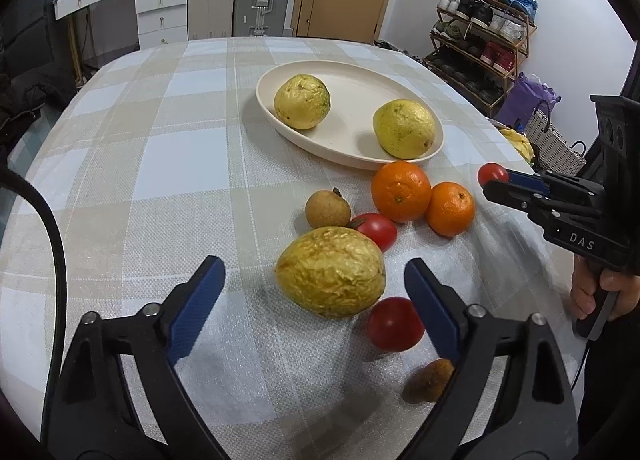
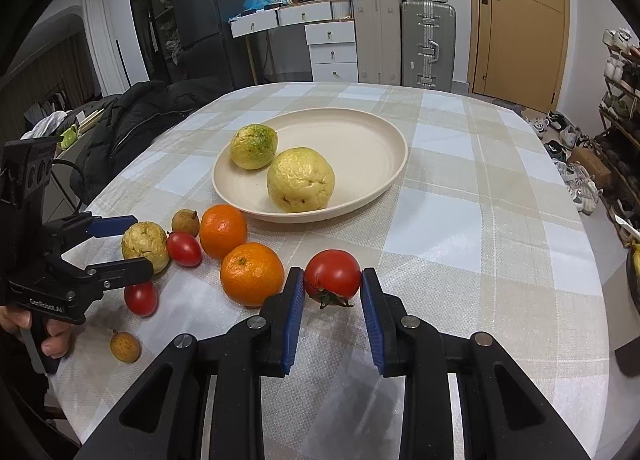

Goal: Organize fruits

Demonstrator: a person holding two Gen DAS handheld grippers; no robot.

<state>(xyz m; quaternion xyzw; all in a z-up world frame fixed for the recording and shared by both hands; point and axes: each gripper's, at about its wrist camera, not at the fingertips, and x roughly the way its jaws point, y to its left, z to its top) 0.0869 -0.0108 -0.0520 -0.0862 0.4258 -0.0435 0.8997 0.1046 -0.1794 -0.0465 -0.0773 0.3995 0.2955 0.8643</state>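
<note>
A cream plate (image 1: 352,77) (image 2: 360,139) holds two yellow guavas (image 1: 302,107) (image 1: 404,128). A third guava (image 1: 331,272) (image 2: 145,246) lies on the cloth between the fingers of my open left gripper (image 1: 314,278), which do not touch it. Two oranges (image 1: 401,191) (image 1: 450,208), small tomatoes (image 1: 376,230) (image 1: 395,324) and brown longans (image 1: 328,208) (image 1: 430,380) lie around it. My right gripper (image 2: 332,280) is shut on a red tomato (image 2: 333,274) (image 1: 492,173), its pads against both sides.
The table wears a checked cloth (image 2: 460,219). A black jacket (image 2: 136,127) lies at its left edge. A shoe rack (image 1: 484,31) stands beyond the right side. Suitcases (image 2: 404,43) and drawers (image 2: 332,47) stand behind.
</note>
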